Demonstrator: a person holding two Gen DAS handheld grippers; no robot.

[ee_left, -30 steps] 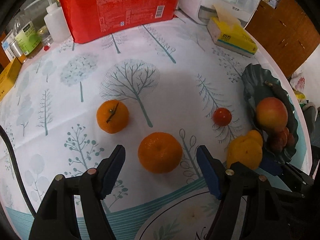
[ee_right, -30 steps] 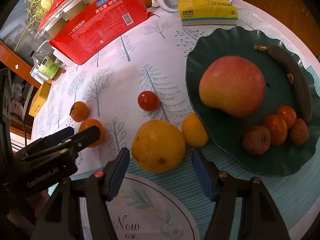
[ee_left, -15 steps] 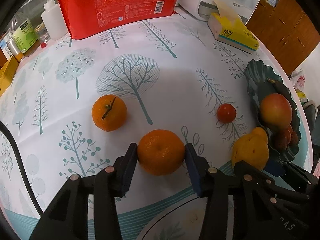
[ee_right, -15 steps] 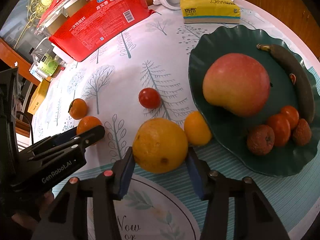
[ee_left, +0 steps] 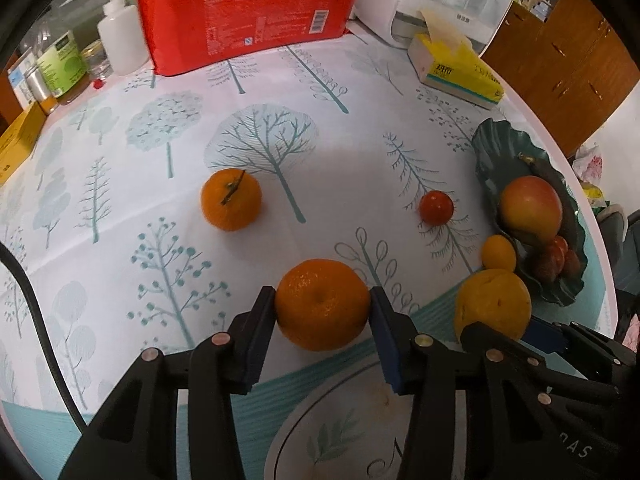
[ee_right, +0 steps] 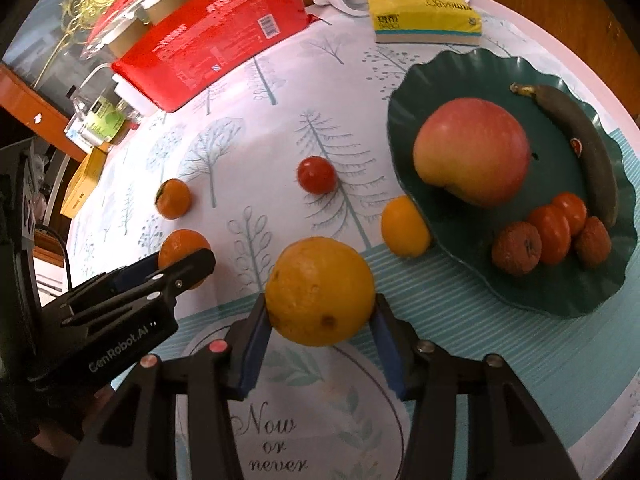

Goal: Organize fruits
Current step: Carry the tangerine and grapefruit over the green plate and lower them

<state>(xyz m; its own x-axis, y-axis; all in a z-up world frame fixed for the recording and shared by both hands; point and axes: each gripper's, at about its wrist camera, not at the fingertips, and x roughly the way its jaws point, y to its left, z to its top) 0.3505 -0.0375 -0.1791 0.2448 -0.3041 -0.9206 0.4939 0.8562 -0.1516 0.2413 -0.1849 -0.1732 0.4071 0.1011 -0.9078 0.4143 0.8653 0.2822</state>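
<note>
My left gripper (ee_left: 322, 312) is shut on a mandarin orange (ee_left: 322, 303) and holds it just above the tablecloth. My right gripper (ee_right: 320, 314) is shut on a large yellow-orange fruit (ee_right: 320, 290), which also shows in the left wrist view (ee_left: 494, 304). A second mandarin with a stem (ee_left: 231, 199), a red tomato (ee_left: 436, 207) and a small yellow-orange fruit (ee_right: 405, 226) lie on the cloth. The dark green plate (ee_right: 452, 80) on the right holds an apple (ee_right: 472, 156), a dark banana (ee_right: 588, 148), small tomatoes and lychees.
A red package of paper cups (ee_left: 244, 12), a white squeeze bottle (ee_left: 120, 40), jars, a white appliance (ee_left: 440, 0) and a yellow tissue box (ee_left: 460, 72) line the far edge of the round table. A round printed mat (ee_right: 280, 420) lies under the grippers.
Both grippers closed from open around their fruits, the left on the mandarin and the right on the large yellow-orange fruit, and both fruits have since lifted slightly.
</note>
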